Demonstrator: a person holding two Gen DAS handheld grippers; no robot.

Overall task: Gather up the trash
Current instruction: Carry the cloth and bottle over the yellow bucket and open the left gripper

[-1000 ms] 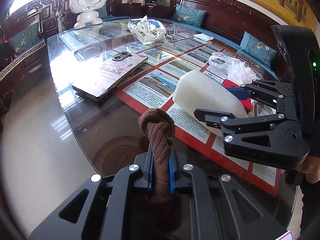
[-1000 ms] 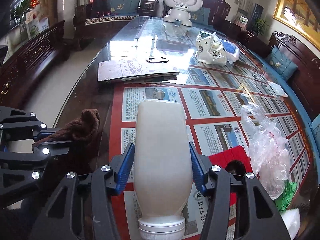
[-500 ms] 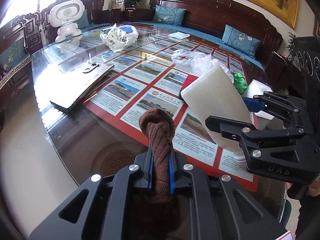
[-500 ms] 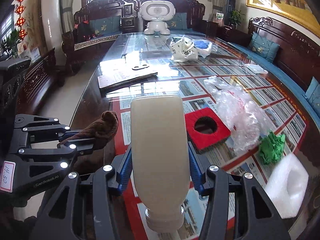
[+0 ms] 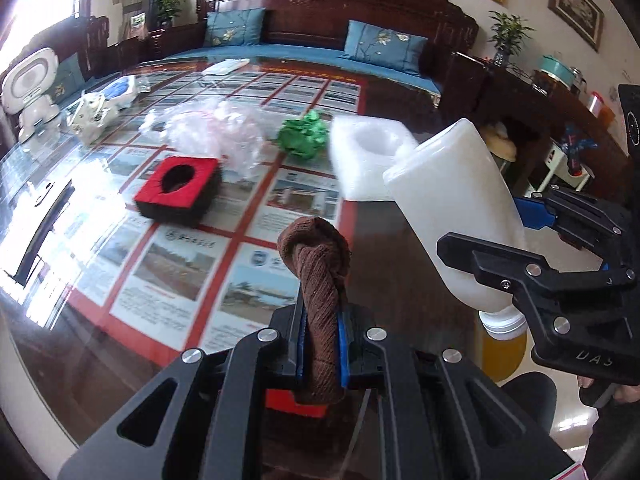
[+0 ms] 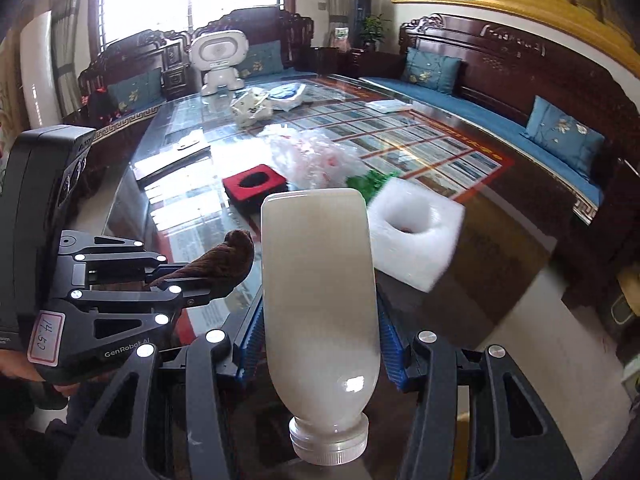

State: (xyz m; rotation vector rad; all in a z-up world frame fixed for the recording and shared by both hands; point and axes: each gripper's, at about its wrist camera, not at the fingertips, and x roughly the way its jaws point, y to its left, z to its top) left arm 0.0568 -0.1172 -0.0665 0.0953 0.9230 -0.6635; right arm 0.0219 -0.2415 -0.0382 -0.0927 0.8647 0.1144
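Trash is spread over the glass table, which lies below both my tools, so the pieces I hold are clear of the surface and free to carry off. Still lying there, largest first: the white foam block near the table's end, the crumpled clear plastic, the red foam square and the green wad. My right gripper is clamped around the white bottle, cap toward me (gripped at its waist, I judge, so it cannot slip). My left gripper is pinched nearly closed on the brown rag, whose knotted end stands up past the pads.
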